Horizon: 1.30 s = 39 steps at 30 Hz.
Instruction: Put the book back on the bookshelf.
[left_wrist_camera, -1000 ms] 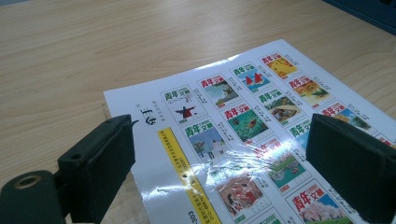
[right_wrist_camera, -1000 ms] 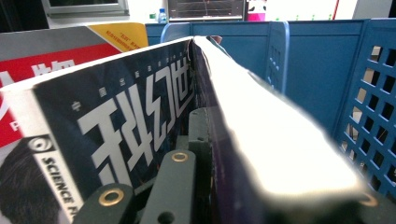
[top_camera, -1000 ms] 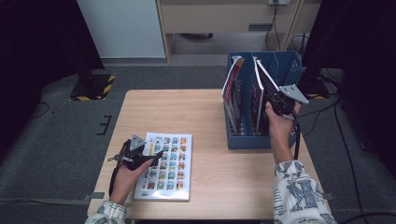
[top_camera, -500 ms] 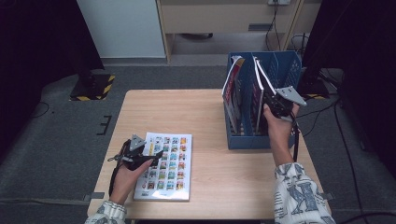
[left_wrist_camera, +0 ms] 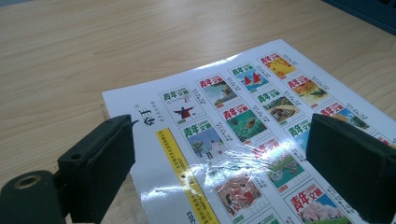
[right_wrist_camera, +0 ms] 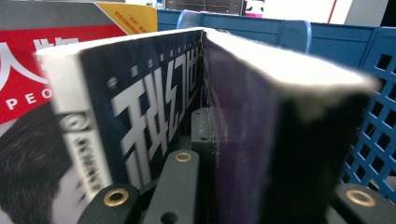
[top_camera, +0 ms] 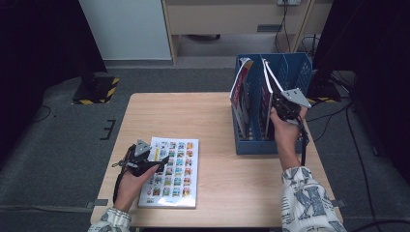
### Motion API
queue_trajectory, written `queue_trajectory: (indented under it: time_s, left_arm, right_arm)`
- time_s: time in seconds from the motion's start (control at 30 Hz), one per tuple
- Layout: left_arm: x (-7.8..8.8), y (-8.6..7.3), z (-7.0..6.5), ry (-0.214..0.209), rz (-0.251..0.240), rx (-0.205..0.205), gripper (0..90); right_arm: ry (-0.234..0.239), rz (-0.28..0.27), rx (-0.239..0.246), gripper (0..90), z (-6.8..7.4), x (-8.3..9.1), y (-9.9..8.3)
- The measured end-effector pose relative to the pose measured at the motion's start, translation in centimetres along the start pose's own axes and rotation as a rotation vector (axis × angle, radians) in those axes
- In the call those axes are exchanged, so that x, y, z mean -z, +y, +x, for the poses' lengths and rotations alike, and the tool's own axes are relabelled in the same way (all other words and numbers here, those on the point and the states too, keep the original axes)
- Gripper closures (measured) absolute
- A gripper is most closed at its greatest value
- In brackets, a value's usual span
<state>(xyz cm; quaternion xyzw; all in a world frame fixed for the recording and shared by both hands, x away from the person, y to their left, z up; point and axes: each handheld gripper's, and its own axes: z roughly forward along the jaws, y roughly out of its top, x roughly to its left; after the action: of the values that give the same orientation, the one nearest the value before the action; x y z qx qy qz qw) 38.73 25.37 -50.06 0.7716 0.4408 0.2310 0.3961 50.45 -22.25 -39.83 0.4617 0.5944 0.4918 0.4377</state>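
At the right of the frame, the right claw has just been closing and now pinches a dark magazine standing in the blue file box. Lower left, the left claw hovers spread over the picture-covered magazine lying flat on the tabletop.

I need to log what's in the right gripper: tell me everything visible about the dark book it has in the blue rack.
The dark book is a thick, dark-covered paperback with pale page edges, standing upright and slightly tilted in the blue rack. The right gripper is shut on it. Beside it leans a navy book with large white characters.
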Motion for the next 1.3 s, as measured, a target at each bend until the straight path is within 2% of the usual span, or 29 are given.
queue_trajectory:
  time_s: [0.13,0.43,0.63,0.67,0.83,1.03,1.2,1.3]
  left_arm:
    - [0.0,0.0,0.1,0.0,-0.002,0.002,7.8]
    - [0.0,0.0,0.0,-0.001,0.001,0.0,7.7]
    - [0.0,0.0,-0.1,-0.001,0.002,0.0,7.8]
    - [0.0,0.0,-0.1,-0.001,0.002,0.0,7.8]
    - [0.0,0.0,-0.1,0.0,0.003,-0.001,7.8]
    - [0.0,0.0,-0.1,0.0,0.004,-0.002,7.8]
    - [0.0,0.0,-0.2,0.001,0.005,-0.003,7.7]
    - [-0.1,0.0,-0.2,0.001,0.004,-0.001,7.7]
  right_arm:
    - [-0.006,-0.004,-0.006,84.1,0.1,-0.3,0.0]
    - [0.013,0.002,-0.013,82.6,0.0,0.1,-0.1]
    - [0.022,-0.003,-0.021,75.6,-0.1,0.6,-0.2]
    - [0.022,-0.004,-0.027,71.5,-0.1,0.8,-0.1]
    - [0.031,-0.007,-0.034,64.3,0.1,1.6,-0.2]
    - [0.039,0.001,-0.048,55.7,-0.1,2.8,-1.1]
    - [0.052,0.002,-0.08,48.7,0.1,3.7,-1.7]
    - [0.059,0.006,-0.065,45.8,0.3,4.1,-2.0]
